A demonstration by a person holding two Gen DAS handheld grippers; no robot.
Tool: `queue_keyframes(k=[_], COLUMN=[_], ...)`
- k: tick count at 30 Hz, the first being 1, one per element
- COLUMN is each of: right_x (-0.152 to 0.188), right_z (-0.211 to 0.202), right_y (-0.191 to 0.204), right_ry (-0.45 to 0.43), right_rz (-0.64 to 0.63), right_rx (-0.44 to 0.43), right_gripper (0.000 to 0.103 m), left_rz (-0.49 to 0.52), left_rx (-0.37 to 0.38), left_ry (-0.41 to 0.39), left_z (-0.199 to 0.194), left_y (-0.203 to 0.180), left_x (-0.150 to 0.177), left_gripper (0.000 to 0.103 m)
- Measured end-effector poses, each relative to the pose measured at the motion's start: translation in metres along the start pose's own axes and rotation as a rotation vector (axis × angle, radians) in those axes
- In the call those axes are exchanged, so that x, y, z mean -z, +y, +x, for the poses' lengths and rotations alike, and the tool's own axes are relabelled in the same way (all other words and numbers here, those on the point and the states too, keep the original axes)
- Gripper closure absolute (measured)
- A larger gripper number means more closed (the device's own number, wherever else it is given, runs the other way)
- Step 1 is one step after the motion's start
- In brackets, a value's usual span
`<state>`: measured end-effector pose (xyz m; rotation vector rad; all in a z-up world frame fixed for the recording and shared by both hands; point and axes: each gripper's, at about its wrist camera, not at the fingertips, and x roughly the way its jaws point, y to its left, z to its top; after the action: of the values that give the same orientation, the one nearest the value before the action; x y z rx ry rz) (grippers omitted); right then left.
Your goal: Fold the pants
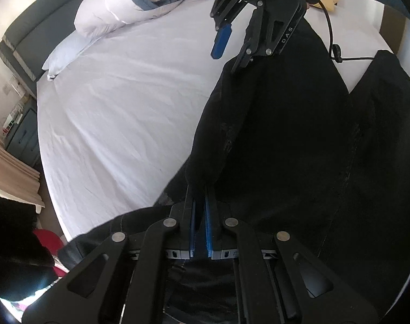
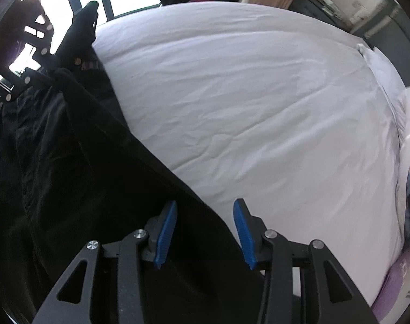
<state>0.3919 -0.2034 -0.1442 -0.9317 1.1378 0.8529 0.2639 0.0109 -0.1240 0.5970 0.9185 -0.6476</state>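
L gripper point(image 1: 200, 202) pinching black pants point(image 1: 285, 140) fabric near bed point(image 1: 118, 113) edge to anchor fold, R gripper point(image 2: 205, 232) jaws spread w/ pant edge between pads, not pressing, prob. lining up next grab.

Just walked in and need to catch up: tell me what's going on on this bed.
A person is folding black pants on a bed's white sheet, a handheld gripper in each hand. The left gripper is shut on a fold of the pants near one end. The right gripper stands open over the pants' edge, cloth lying between its blue pads without being pinched. The pants are not yet folded flat. A rumpled duvet and a pillow sit at the bed's far end.
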Motion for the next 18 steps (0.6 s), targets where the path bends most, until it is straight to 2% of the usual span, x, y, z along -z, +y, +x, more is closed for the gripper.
queue_keyframes(k=[9, 11, 13, 18], right_x=[-0.021, -0.024, -0.026, -0.030], right_z=[0.034, 0.036, 0.036, 0.036], right_y=[0.001, -0.002, -0.001, 0.004], right_ry=[0.112, 0.122, 0.131, 0.161], right_rz=[-0.016, -0.003, -0.004, -0.034], right_rx=[-0.053, -0.067, -0.087, -0.071], right_gripper=[0.061, 0.066, 0.078, 0.094], left_rz=[0.002, 0.003, -0.001, 0.000], left_rx=[-0.002, -0.004, 0.000, -0.004], left_ry=[-0.012, -0.016, -0.019, -0.024], left_z=[-0.003, -0.007, -0.009, -0.016], left_y=[-0.011, -0.009, -0.004, -0.002], left_x=[0.005, 0.005, 0.006, 0.006], left_gripper=[0.098, 0.098, 0.098, 0.098])
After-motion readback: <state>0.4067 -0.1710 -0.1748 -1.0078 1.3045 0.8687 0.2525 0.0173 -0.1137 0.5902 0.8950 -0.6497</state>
